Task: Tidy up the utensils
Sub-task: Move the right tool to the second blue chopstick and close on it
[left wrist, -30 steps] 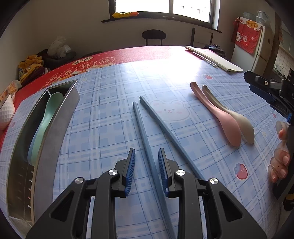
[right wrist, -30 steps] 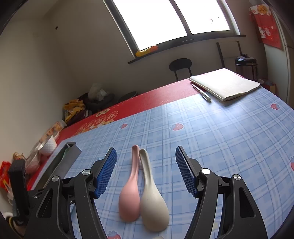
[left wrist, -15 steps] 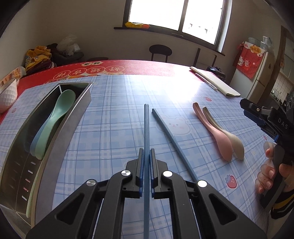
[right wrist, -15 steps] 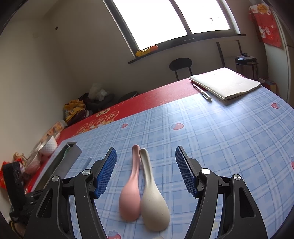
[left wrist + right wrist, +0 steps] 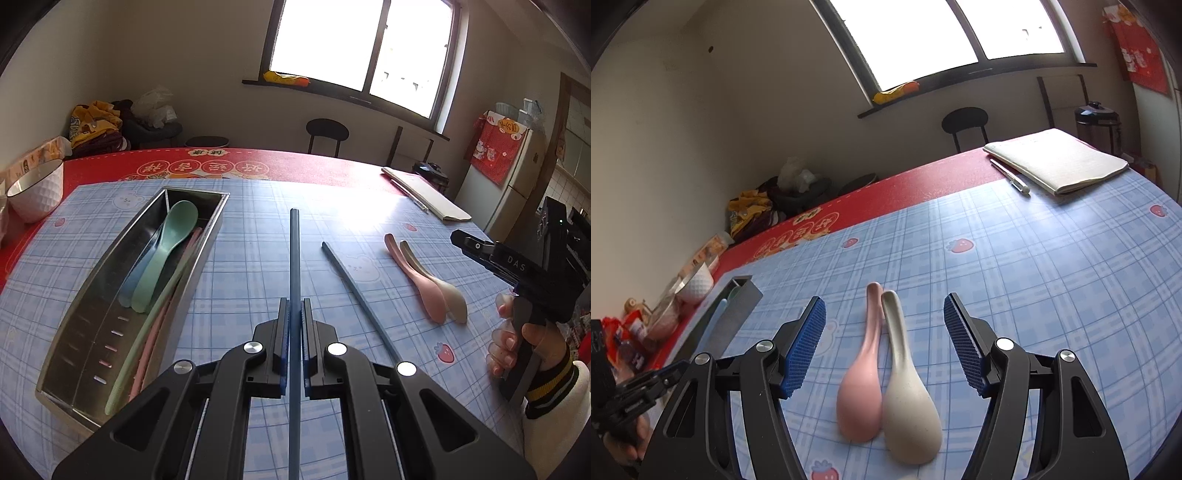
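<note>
The left gripper, black with blue ribbed pads, is clamped on a long slate-blue chopstick that runs straight out between its fingers, its far end lifted above the blue plaid tablecloth. A second slate-blue chopstick lies flat on the cloth just to the right, angled away. To the left sits a long rectangular stainless-steel utensil tray, which holds a mint-green plastic spoon resting on a pale blue spoon, with thin pink and green sticks along the tray's near wall. The right gripper hangs with its jaws spread wide above a pink plastic spoon and a cream-white plastic spoon, which lie side by side and touching on the cloth, bowls toward the camera, neither touched by the pads. Farther off, a white textured bowl stands on the red table mat, and a cream notebook with a pen beside it lies at the far right corner.
</note>
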Action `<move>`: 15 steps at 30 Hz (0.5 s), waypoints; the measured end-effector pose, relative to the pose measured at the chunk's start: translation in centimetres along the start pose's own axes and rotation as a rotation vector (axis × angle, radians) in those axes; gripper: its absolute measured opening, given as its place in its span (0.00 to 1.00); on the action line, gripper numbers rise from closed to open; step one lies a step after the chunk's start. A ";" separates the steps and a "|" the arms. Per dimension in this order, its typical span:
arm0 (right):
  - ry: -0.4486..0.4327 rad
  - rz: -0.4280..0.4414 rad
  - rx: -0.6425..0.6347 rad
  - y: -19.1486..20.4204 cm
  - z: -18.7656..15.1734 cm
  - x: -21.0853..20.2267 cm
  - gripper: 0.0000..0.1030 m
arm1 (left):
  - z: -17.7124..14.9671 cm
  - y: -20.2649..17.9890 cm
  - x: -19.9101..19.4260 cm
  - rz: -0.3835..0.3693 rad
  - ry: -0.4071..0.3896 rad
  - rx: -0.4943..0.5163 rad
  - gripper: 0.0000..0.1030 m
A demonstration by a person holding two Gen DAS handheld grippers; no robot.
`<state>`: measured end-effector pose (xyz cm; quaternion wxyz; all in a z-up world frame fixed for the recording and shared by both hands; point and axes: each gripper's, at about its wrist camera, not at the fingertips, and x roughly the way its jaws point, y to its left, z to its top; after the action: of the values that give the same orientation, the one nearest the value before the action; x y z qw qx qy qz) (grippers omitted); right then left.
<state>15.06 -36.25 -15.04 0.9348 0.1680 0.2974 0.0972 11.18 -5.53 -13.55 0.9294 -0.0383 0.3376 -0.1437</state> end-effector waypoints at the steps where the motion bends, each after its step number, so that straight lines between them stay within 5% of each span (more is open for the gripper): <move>1: 0.009 -0.026 -0.034 0.7 0.0 0.1 0.63 | -0.1 0.3 -0.4 -0.002 -0.004 0.000 0.06; 11: 0.241 -0.012 -0.307 10.6 -3.1 3.2 0.62 | -0.4 3.1 -2.7 -0.031 -0.041 -0.024 0.06; 15: 0.297 -0.022 -0.321 12.4 -4.5 4.8 0.49 | -0.7 3.9 -3.3 -0.042 -0.049 -0.029 0.06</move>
<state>15.25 -22.25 -16.40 0.8966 -0.0027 0.4142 0.1566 9.21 -0.80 -12.73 0.9335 -0.0625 0.3161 -0.1572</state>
